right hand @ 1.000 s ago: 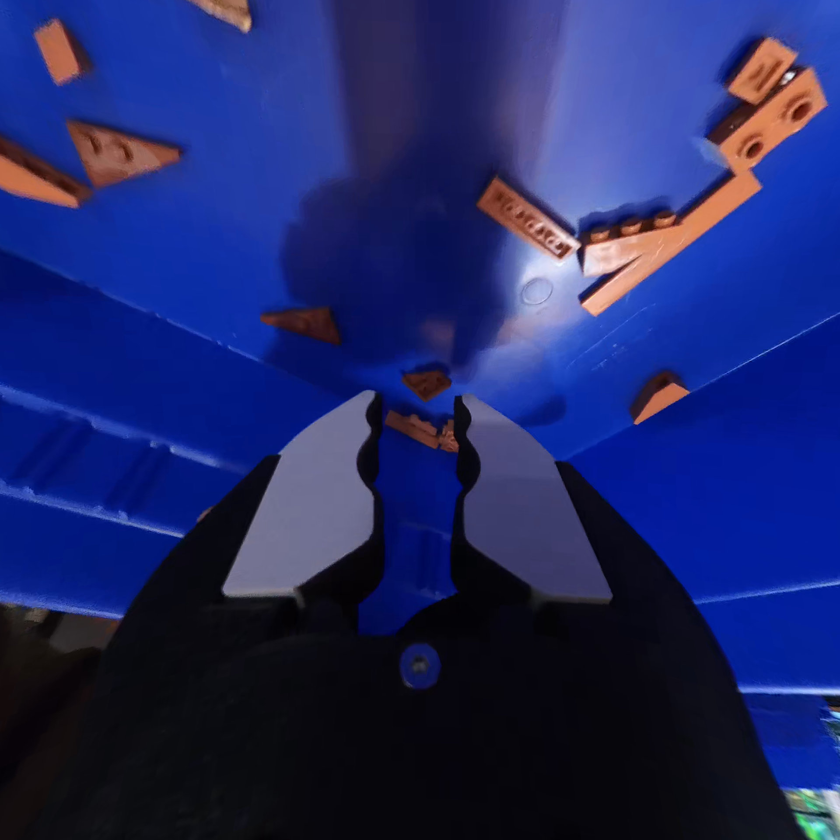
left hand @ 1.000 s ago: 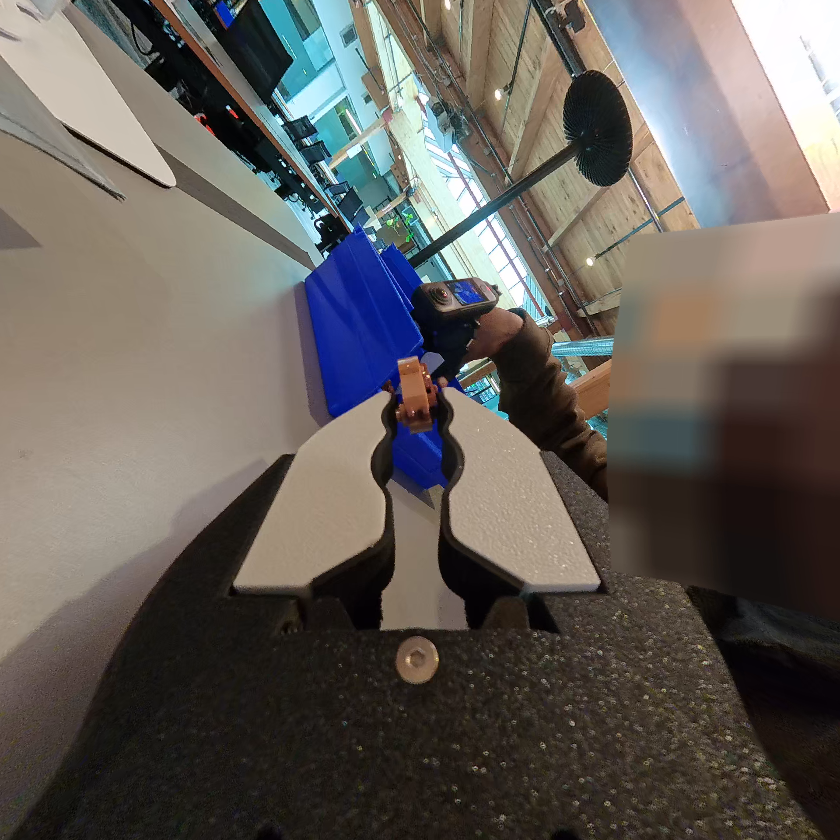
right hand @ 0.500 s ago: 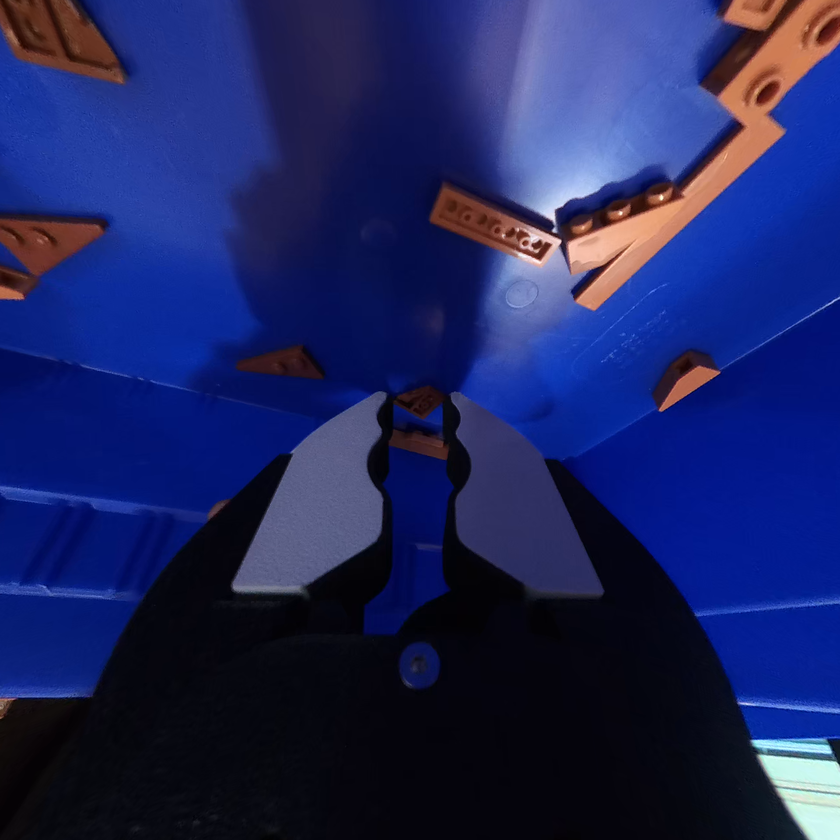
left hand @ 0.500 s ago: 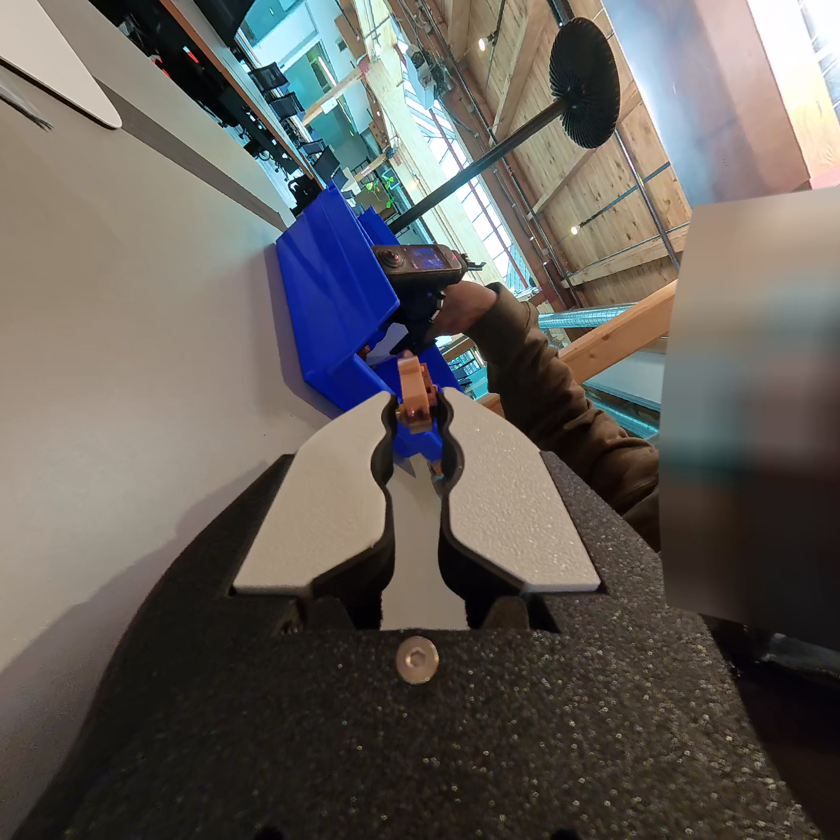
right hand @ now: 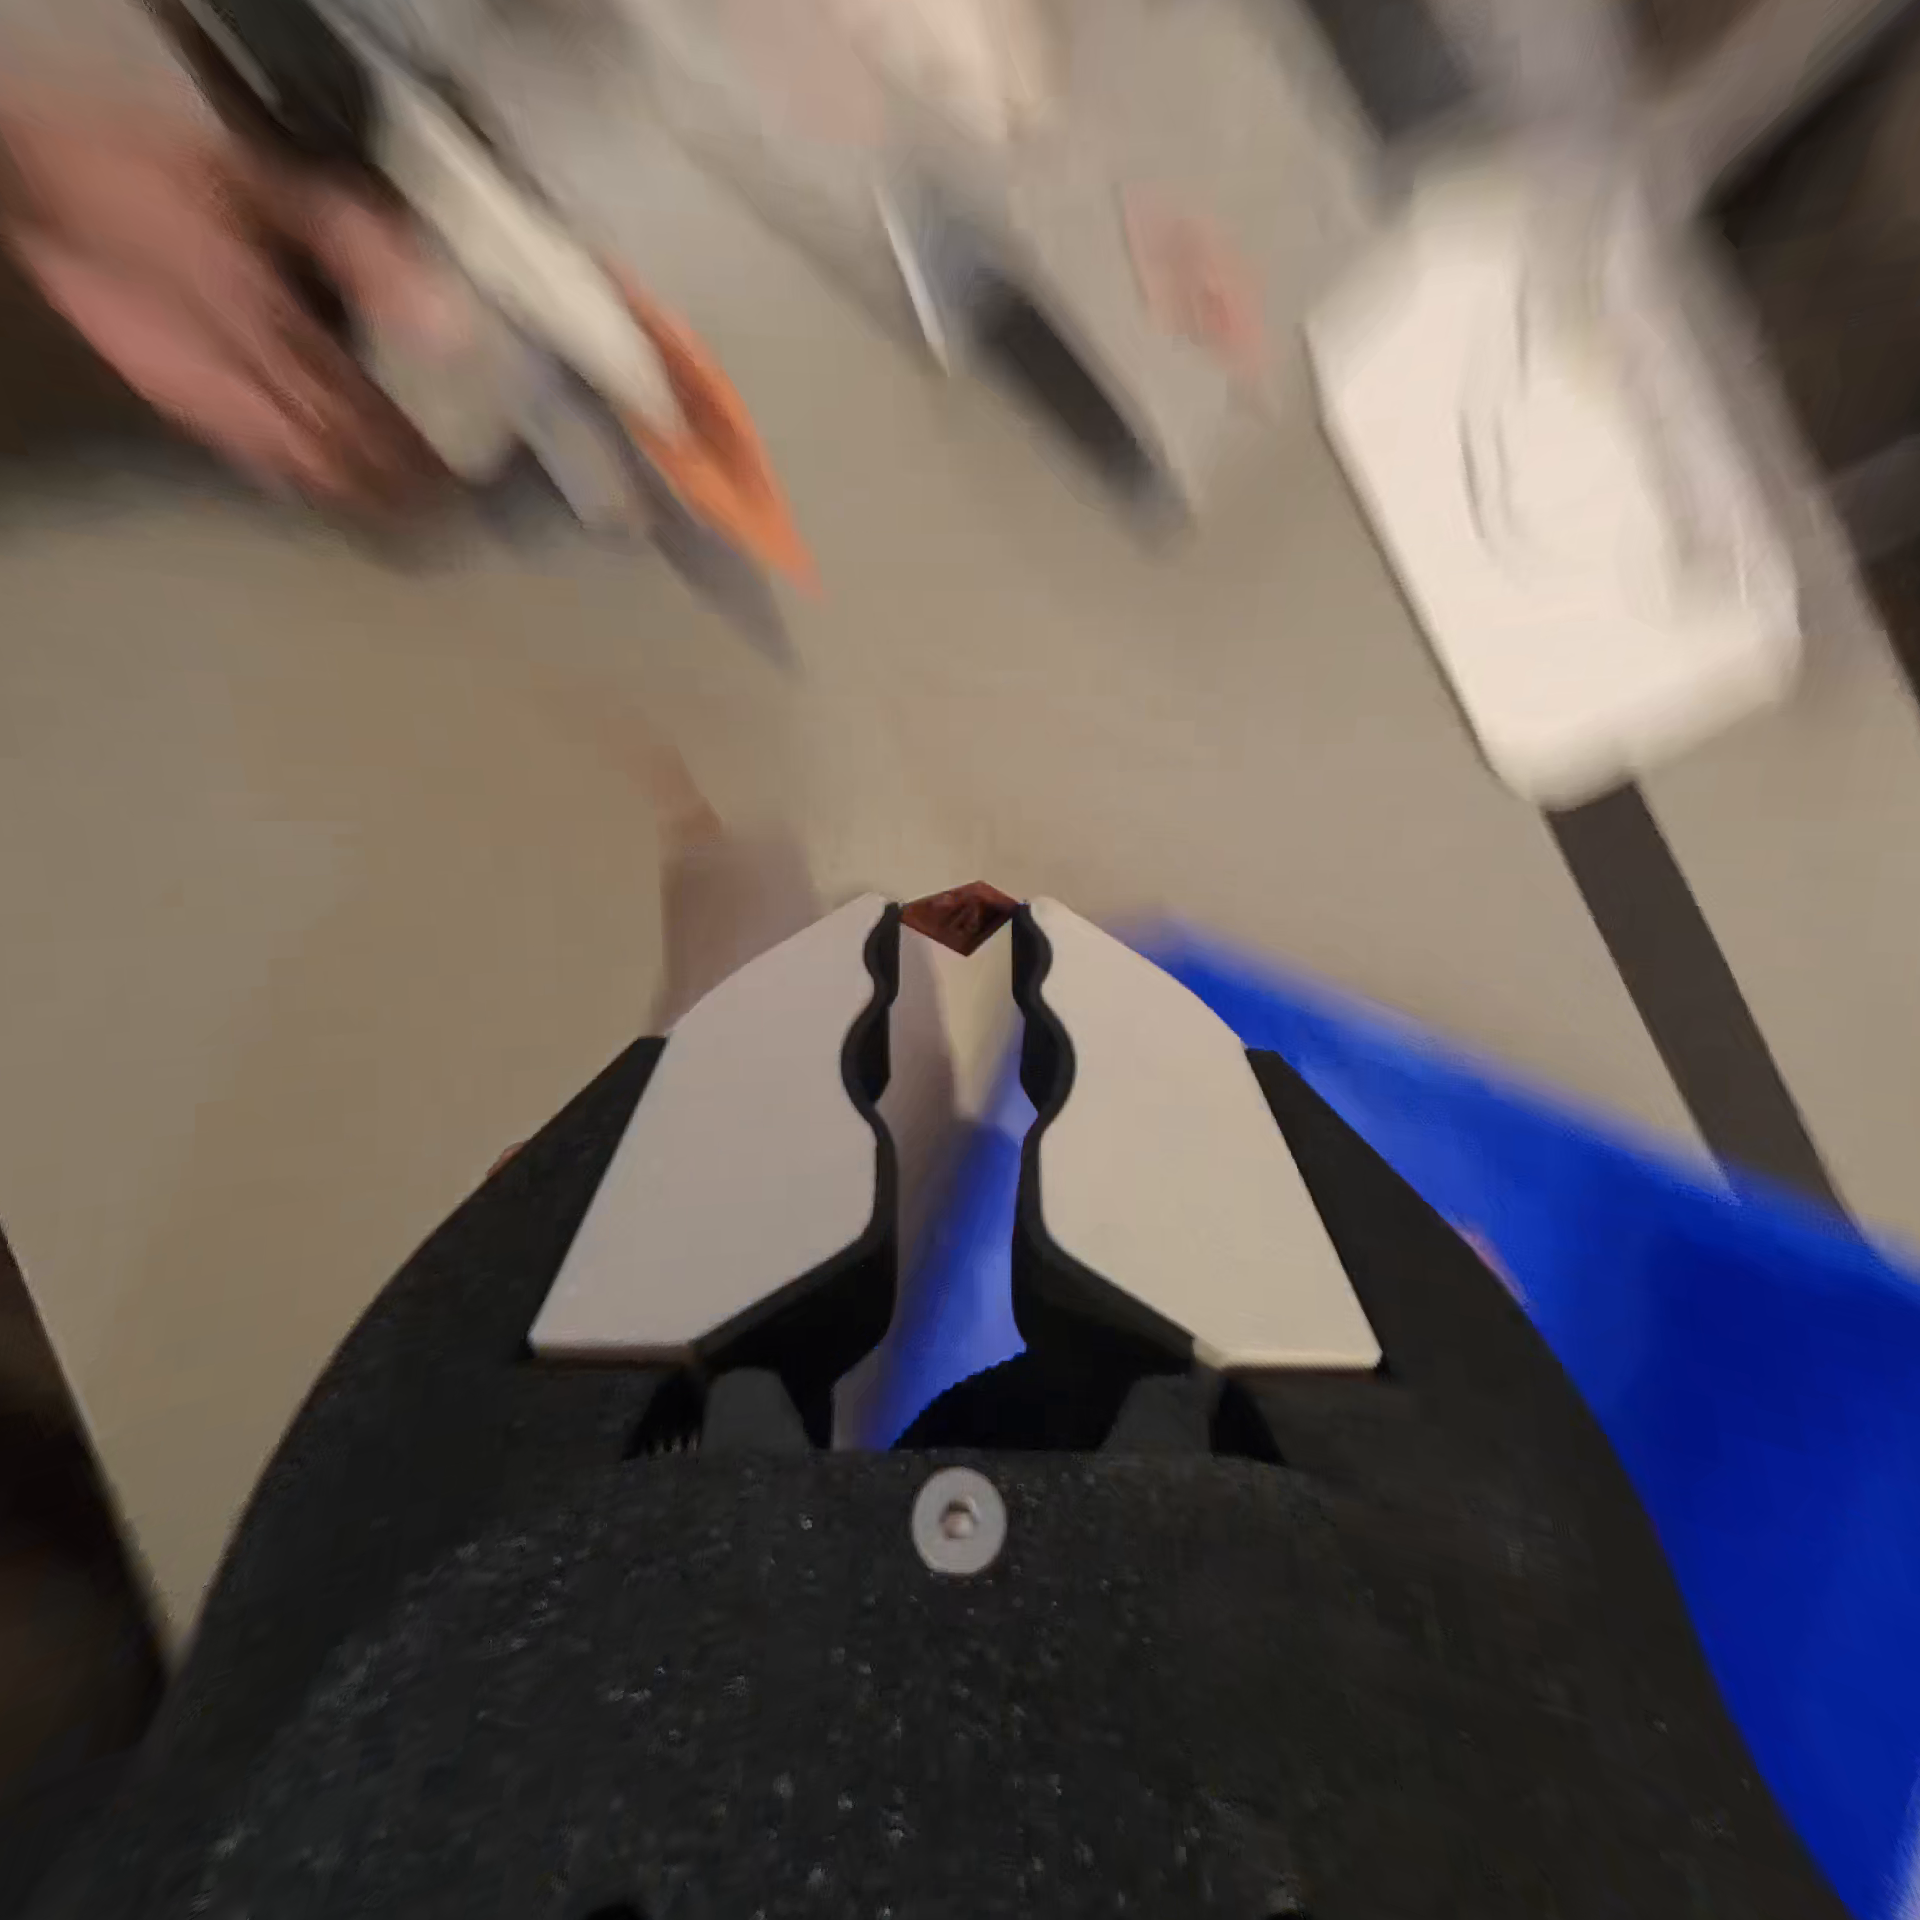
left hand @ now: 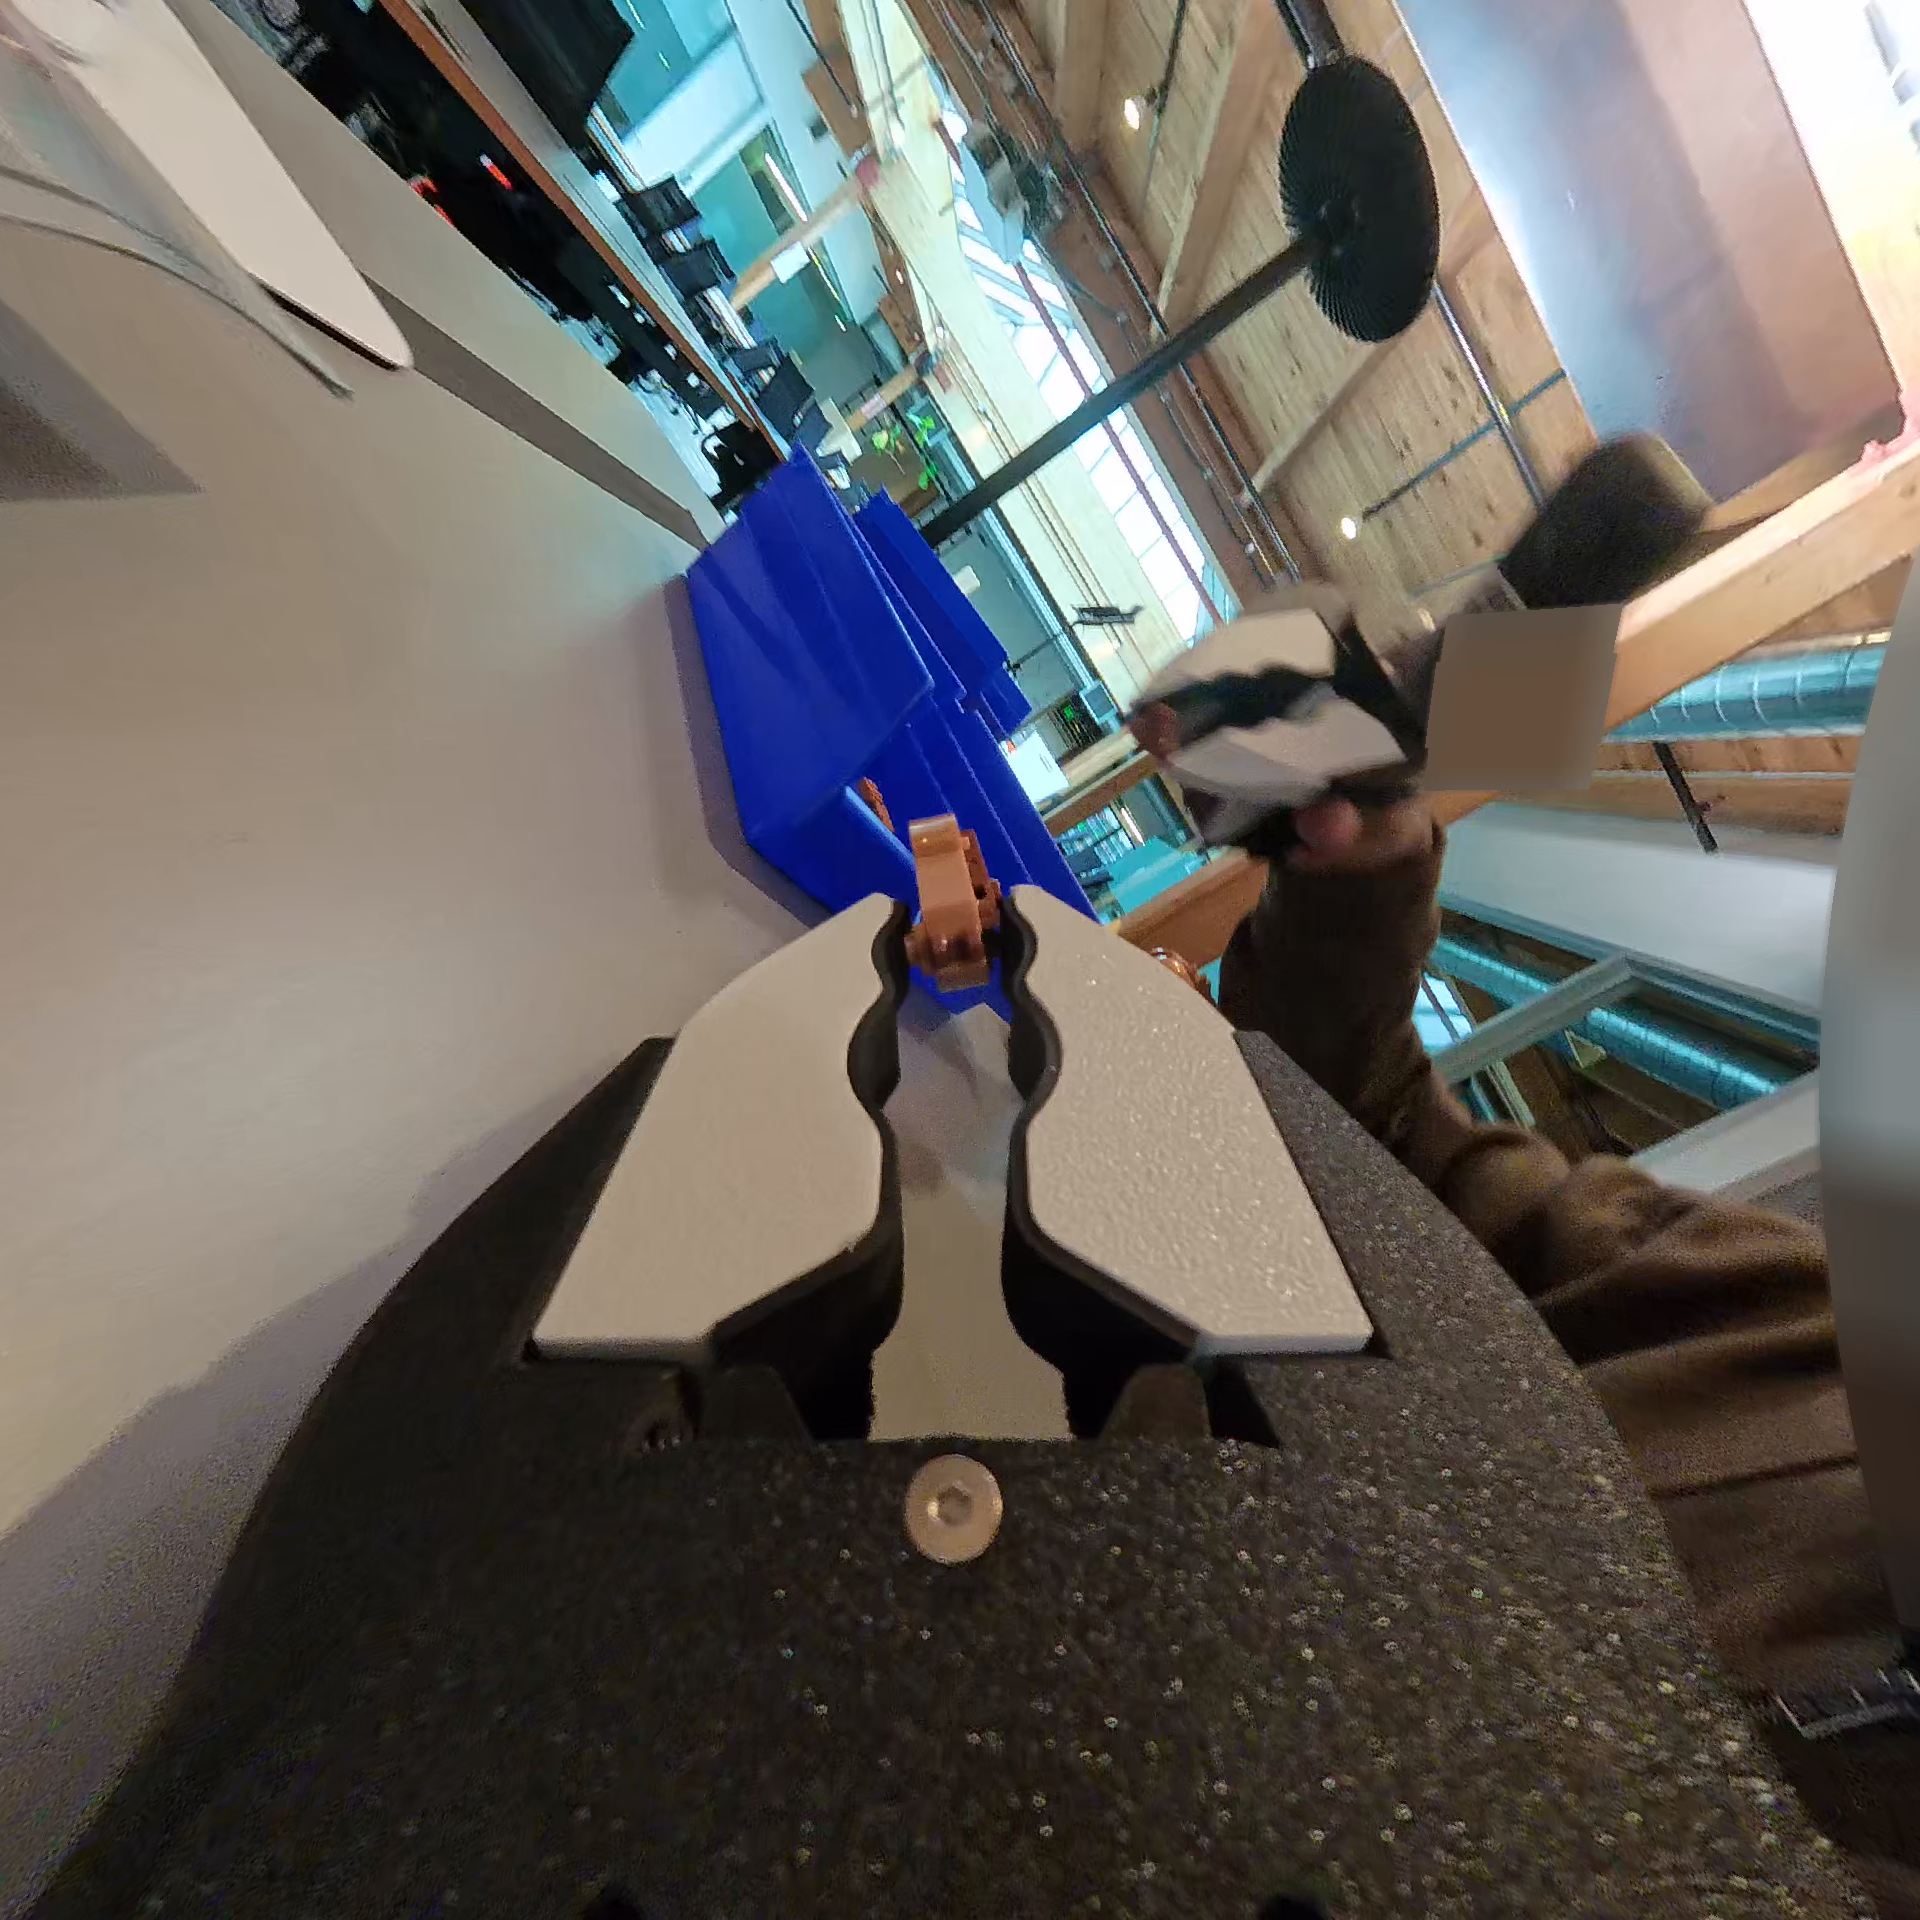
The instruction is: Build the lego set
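My left gripper (left hand: 951, 914) is shut on a small brown lego assembly (left hand: 948, 904) that sticks out past its tips, held above the grey table (left hand: 364, 831). My right gripper (right hand: 956, 920) is shut on a small dark-brown lego piece (right hand: 954, 916) at its fingertips, lifted clear of the blue bin (right hand: 1610, 1247). The right wrist view is heavily motion-blurred. In the left wrist view the right gripper (left hand: 1153, 717) shows blurred at the upper right, above and right of the blue bin (left hand: 821, 707). In the right wrist view the left gripper (right hand: 769, 582) with its orange-brown assembly (right hand: 717, 447) shows blurred at the upper left.
A white tray-like object (right hand: 1538, 520) lies blurred at the upper right of the right wrist view. A white board (left hand: 260, 208) lies on the table at the far left. A person's brown sleeve (left hand: 1558, 1195) reaches across the right side. More blue bins (left hand: 935, 582) stand behind the first. Spacing between my two grippers at the tips: around 15 cm.
My right gripper closed on a small brown piece in the bin and swung up out of it toward the table. My left gripper kept holding its assembly, shifting slightly.
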The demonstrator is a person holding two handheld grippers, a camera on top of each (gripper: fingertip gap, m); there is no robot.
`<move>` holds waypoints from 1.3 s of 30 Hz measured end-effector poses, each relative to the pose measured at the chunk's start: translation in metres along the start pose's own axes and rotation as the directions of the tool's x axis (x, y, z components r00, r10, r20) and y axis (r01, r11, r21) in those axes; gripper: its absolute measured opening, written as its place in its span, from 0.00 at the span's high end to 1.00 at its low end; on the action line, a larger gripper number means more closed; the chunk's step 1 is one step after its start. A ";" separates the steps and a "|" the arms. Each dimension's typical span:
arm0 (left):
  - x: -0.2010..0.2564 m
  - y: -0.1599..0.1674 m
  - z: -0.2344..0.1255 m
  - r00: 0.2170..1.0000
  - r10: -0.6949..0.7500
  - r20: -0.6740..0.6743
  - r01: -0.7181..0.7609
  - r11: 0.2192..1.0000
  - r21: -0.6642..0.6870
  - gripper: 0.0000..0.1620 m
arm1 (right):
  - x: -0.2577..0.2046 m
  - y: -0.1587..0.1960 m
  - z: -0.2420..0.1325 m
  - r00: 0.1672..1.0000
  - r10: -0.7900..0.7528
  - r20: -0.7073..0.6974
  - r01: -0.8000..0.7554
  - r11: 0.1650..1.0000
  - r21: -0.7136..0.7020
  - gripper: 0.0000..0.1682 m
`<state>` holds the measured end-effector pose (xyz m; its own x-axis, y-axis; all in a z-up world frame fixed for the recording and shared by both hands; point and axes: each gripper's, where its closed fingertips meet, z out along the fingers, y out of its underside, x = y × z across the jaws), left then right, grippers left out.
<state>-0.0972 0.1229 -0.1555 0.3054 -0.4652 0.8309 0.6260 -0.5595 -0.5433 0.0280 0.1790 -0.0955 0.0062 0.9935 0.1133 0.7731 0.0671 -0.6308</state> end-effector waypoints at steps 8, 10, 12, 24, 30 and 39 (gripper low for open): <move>-0.015 -0.028 -0.040 0.990 0.069 0.122 -0.082 0.992 0.101 0.90 | -0.105 -0.042 0.147 0.996 0.023 0.092 -0.055 0.928 0.370 0.88; -0.018 -0.034 -0.046 0.990 0.059 0.128 -0.075 0.990 0.119 0.90 | -0.103 -0.046 0.156 0.999 -0.032 0.010 0.026 0.921 0.390 0.88; -0.020 -0.038 -0.049 0.992 0.040 0.122 -0.056 0.990 0.130 0.90 | -0.099 -0.047 0.155 0.993 -0.096 -0.075 0.118 0.914 0.388 0.88; -0.021 -0.038 -0.049 0.996 0.000 0.092 -0.012 0.992 0.125 0.90 | -0.094 -0.015 0.149 0.967 -0.209 -0.143 0.247 0.902 0.354 0.83; -0.020 -0.038 -0.050 0.996 -0.007 0.088 -0.004 0.992 0.124 0.90 | -0.096 -0.001 0.142 0.966 -0.245 -0.083 0.258 0.919 0.298 0.84; -0.019 -0.033 -0.048 0.996 -0.011 0.089 0.001 0.994 0.109 0.90 | -0.156 0.026 0.144 0.897 -0.410 0.163 0.366 0.898 0.244 0.87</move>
<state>-0.1581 0.1174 -0.1587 0.3615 -0.3959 0.8441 0.7007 -0.4819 -0.5261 -0.0439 0.0387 -0.2403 -0.4152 0.8788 0.2353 0.5415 0.4466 -0.7123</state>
